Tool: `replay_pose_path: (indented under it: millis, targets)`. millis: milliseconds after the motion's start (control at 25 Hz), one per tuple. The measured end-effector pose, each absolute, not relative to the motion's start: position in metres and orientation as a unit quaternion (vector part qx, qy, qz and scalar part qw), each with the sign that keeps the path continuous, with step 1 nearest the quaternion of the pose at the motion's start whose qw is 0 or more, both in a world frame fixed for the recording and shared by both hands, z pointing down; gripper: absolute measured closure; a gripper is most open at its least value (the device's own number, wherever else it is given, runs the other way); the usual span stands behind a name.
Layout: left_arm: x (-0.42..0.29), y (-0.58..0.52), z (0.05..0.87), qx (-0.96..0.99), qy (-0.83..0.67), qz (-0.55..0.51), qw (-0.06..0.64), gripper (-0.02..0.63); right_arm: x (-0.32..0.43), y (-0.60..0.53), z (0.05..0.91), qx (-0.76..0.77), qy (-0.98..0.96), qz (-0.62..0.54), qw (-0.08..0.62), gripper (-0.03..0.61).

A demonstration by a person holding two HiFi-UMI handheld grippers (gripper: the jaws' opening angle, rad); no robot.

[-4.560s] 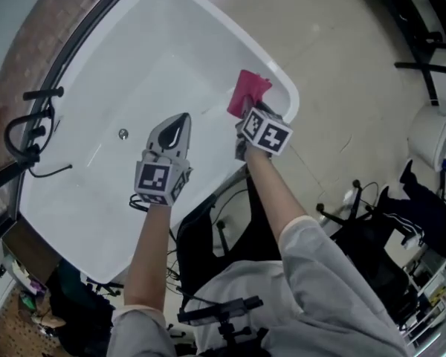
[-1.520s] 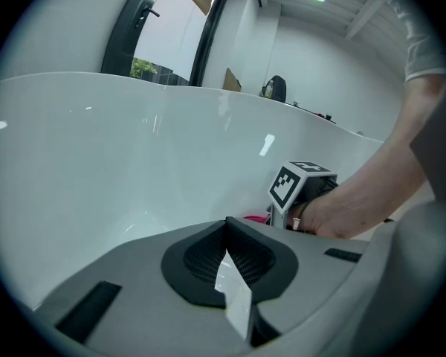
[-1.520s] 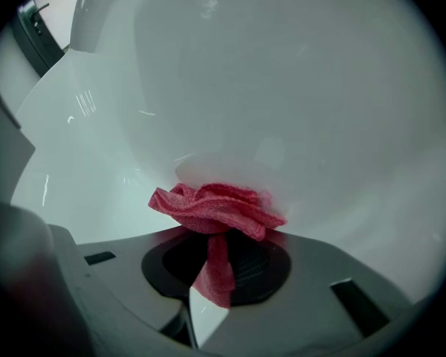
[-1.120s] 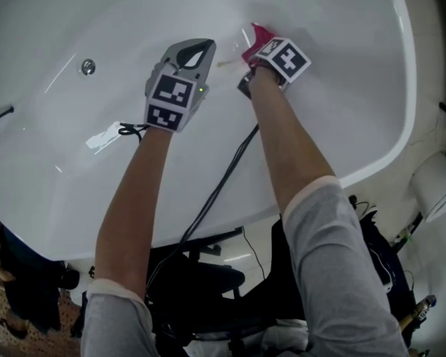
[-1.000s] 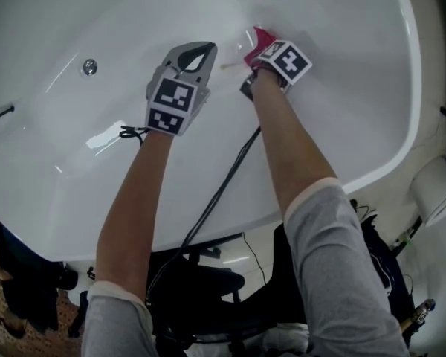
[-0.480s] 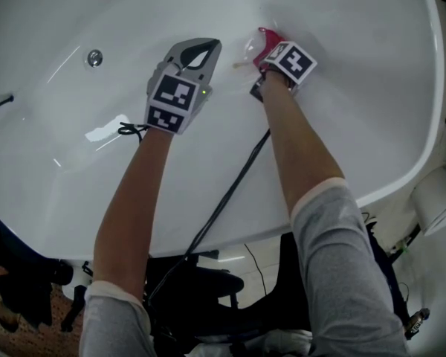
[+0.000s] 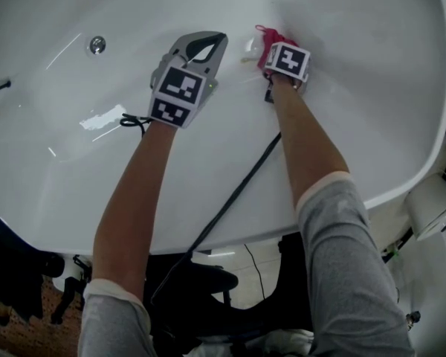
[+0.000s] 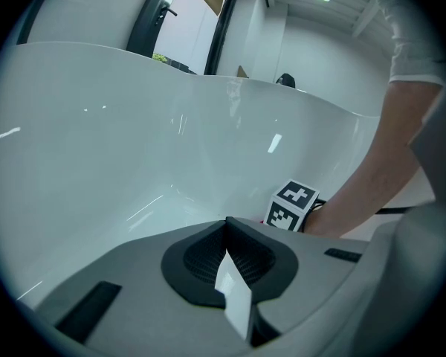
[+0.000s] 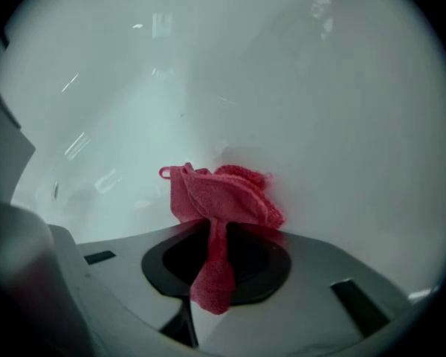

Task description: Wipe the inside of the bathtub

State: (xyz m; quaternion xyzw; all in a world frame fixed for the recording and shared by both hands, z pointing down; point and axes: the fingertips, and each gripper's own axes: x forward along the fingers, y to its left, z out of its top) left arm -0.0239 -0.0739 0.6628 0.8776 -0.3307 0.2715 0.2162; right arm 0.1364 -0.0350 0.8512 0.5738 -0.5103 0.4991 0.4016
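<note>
Since the first frame the pink cloth has come off the rim and down onto the inner wall, and both grippers now reach deep into the tub. The white bathtub (image 7: 357,88) fills the head view. A black cable (image 7: 238,192) runs from its near edge up along the right forearm. The left gripper (image 7: 207,43) hovers over the basin, its jaws together with nothing between them. The right gripper (image 7: 271,42) sits just beside it at 3 o'clock, its jaws pinched on the cloth (image 9: 219,195) – a strip hangs back through them while the bunched part presses against the tub wall. The drain (image 7: 97,45) lies well apart, at 9 o'clock from the left gripper.
</note>
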Motion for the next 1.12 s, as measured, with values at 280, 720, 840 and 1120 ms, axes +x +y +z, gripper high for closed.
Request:
replay_pose_path:
  millis: [280, 720, 840, 1120]
  targets:
    - [-0.032, -0.071, 0.662, 0.874, -0.34, 0.271, 0.219, 0.609, 0.119, -0.018, 0.861, 0.455, -0.559, 0.4, 0.566, 0.505]
    - [-0.062, -0.064, 0.668, 0.868, -0.341, 0.286, 0.219, 0.609, 0.053, 0.014, 0.865, 0.315, -0.617, 0.389, 0.608, 0.506]
    - [-0.072, -0.065, 0.668, 0.866, -0.346, 0.288, 0.219, 0.609, 0.021, 0.022, 0.866, 0.279, -0.63, 0.399, 0.605, 0.506]
    - [-0.083, -0.064, 0.671, 0.861, -0.352, 0.292, 0.221, 0.609, -0.026, 0.026, 0.861, 0.22, -0.675, 0.348, 0.612, 0.506]
